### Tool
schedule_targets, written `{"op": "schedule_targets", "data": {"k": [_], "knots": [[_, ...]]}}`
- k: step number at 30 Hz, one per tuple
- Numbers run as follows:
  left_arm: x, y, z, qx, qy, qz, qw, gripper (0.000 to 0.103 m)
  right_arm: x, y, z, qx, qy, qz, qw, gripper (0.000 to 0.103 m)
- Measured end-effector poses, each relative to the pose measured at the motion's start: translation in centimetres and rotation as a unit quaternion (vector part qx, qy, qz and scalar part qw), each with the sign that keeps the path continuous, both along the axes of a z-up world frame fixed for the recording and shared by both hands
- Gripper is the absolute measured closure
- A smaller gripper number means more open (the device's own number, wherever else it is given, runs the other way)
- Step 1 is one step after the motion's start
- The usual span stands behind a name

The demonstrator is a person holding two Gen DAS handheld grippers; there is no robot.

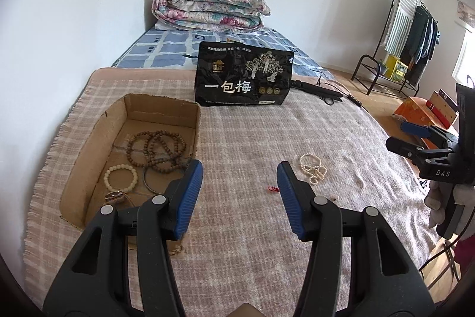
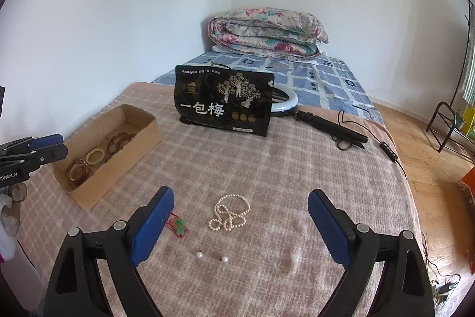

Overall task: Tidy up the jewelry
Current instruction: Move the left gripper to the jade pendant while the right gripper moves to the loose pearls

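Observation:
A cardboard box (image 1: 89, 147) (image 2: 133, 150) on the checked blanket holds brown bead strings (image 1: 156, 149), a cream bead bracelet (image 1: 120, 178) and other pieces. A pearl necklace (image 2: 228, 213) (image 1: 312, 168) lies loose on the blanket. A red-corded green pendant (image 2: 178, 225) (image 1: 272, 188) lies to its left, and two pearl earrings (image 2: 211, 256) lie nearer. My left gripper (image 1: 240, 173) is open and empty, right of the box. My right gripper (image 2: 241, 208) is open and empty, with the necklace between its fingers.
A black snack bag (image 1: 245, 77) (image 2: 225, 106) stands on the bed behind the jewelry. A ring light with black stand and cable (image 2: 326, 124) lies at its right. A folded floral quilt (image 2: 267, 31) sits at the far end. A clothes rack (image 1: 406, 37) stands on the floor.

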State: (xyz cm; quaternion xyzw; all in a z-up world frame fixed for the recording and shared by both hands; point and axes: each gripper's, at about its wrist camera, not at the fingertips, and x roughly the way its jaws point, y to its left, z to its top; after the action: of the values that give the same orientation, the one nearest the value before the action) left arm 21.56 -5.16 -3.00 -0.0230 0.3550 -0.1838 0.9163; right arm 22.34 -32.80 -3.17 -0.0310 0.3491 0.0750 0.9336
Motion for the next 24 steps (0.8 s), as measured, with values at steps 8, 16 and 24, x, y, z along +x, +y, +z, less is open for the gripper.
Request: {"op": "schedule_targets", "data": {"k": [8, 16, 24], "knots": [[0.0, -4.1, -2.8, 0.01, 0.025, -0.038, 0.9989, 0.05, -1.5, -2.3, -3.5, 0.003, 0.028, -0.015, 0.999, 0.01], [0.8, -7.1, -5.8, 0.012, 0.053, -0.056, 0.9969, 0.05, -1.5, -2.6, -7.3, 0.024, 0.064, 0.0, 0.998, 0.023], [1.9, -9.5, -8.4, 0.014, 0.078, -0.07, 0.9944, 0.05, -0.6, -1.4, -11.0, 0.024, 0.099, 0.037, 0.994, 0.045]]}}
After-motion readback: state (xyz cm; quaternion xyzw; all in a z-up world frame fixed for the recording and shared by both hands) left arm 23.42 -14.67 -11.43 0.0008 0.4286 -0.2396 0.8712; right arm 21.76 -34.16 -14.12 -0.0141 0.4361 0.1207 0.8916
